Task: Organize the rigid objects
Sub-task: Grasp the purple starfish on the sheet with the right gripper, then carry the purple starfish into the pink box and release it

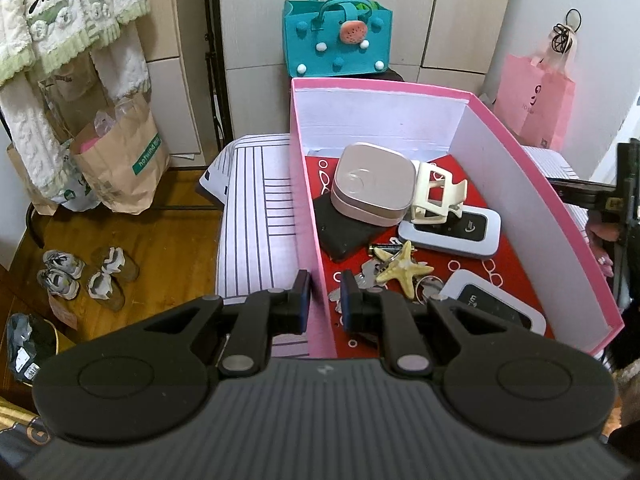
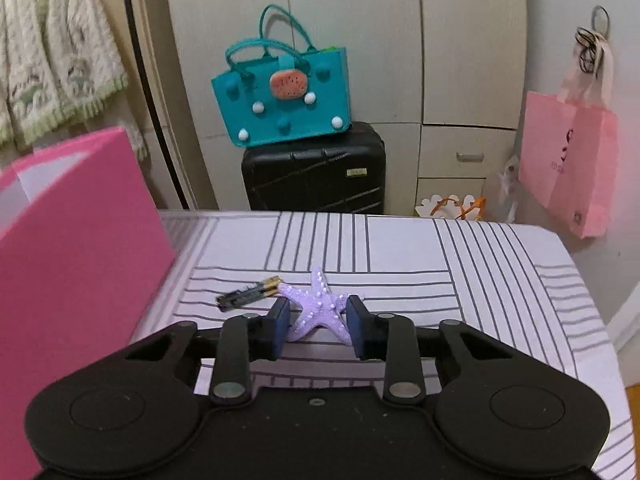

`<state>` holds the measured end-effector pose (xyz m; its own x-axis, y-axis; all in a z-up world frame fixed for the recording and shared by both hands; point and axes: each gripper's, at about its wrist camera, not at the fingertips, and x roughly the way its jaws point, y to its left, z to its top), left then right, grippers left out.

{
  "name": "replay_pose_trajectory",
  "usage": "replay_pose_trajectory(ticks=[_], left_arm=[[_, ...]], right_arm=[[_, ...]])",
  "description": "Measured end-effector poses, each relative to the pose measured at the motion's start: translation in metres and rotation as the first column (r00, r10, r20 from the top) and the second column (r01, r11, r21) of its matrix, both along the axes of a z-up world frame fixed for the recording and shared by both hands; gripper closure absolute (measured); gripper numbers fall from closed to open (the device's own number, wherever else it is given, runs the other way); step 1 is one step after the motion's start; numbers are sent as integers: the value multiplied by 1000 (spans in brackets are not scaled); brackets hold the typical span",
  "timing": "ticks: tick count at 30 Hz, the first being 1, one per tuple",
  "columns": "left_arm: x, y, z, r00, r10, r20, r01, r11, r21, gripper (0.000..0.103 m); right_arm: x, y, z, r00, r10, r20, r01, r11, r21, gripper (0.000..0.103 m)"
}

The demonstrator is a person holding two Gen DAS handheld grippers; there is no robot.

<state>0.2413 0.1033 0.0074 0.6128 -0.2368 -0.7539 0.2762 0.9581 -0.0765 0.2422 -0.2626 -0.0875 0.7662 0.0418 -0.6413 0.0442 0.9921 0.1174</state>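
A: Where was the purple starfish [image 2: 319, 307]?
B: Lower centre of the right wrist view, flat on the striped bed cover [image 2: 480, 280], right between the right gripper [image 2: 319, 330]'s jaws. Pads sat against two of its arms, so I'd call it grasped, tho the contact looked thin, on arm tips only.
A: No earlier pic, so judge from that alone. What made the step go well?
B: IMO squeeze across the body, not the tips; the shape's knobbly & could've twisted out. Lift straight up before swinging left toward the pink box [image 2: 72, 248] at the frame's left edge.
A: Anything close by?
B: A battery [image 2: 248, 295] lay just left of the starfish, near but apart. Needed care not to drag it.
A: And the left gripper [image 1: 326, 300]?
B: Bottom centre of its view, jaws clenched on the pink box wall [image 1: 316, 240], steadying it. Inside: a yellow starfish [image 1: 400, 266] on keys [image 1: 370, 272], a beige case [image 1: 370, 184], a cream hair claw [image 1: 436, 192], two white devices [image 1: 452, 234].
A: Drop spot?
B: Prob. the bare red floor at the box's far end.
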Motion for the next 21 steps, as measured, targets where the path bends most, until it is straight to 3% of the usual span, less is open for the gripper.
replay_pose_trajectory(ticks=[10,17,19,21], left_arm=[[0,-7,-1,1000,7,8,-7,1000,30,90],[-3,-11,-2,1000,17,21,-19,998,54,90],[-1,-11,0,1000,27,13,-28,999,46,90],[0,-10,0,999,32,7,-32,999,41,90]], right_arm=[[-23,5,10,1000,-8,0,8,1000,17,73],[-47,13,44,997,38,64,-41,998,50,73],[-54,17,61,991,92,93,-101,991,92,73],[-63,29,81,965,231,123,-248,958,145,73]])
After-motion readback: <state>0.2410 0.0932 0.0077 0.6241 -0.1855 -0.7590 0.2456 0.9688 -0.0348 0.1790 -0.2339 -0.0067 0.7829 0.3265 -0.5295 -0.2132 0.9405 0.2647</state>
